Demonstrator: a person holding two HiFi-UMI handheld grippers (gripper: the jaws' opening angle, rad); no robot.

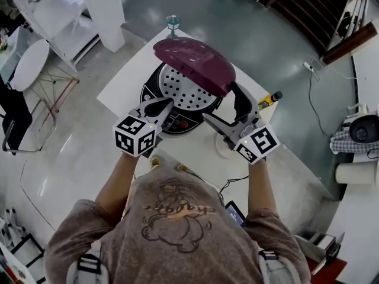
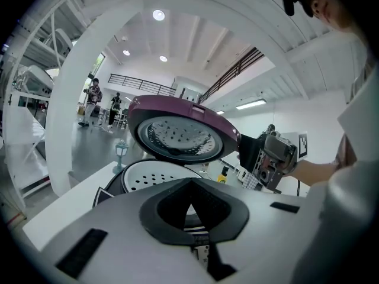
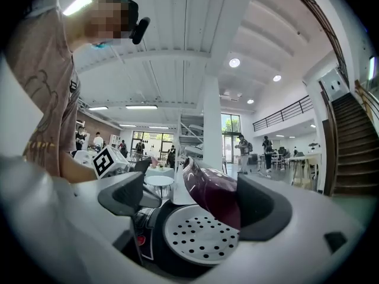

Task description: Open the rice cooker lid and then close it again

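Note:
A black rice cooker [image 1: 155, 87] stands on the white table [image 1: 127, 78]. Its maroon lid [image 1: 192, 64] is raised and tilted back, baring the white perforated inner plate [image 1: 185, 92]. My left gripper [image 1: 166, 104] is shut and empty, its tips by the cooker's front left rim; in the left gripper view the left gripper [image 2: 190, 182] points at the plate [image 2: 151, 176] under the lid [image 2: 177, 136]. My right gripper [image 1: 222, 105] is open at the lid's right edge. In the right gripper view the lid [image 3: 210, 191] sits between the right gripper's [image 3: 195, 205] jaws; whether they touch it is unclear.
A small teal lamp ornament [image 1: 172, 22] stands at the table's far corner and a yellow bottle [image 1: 267, 101] lies right of the cooker. A white column [image 1: 106, 5] and a round white table [image 1: 26, 64] stand to the left. A cable [image 1: 234, 182] hangs off the near edge.

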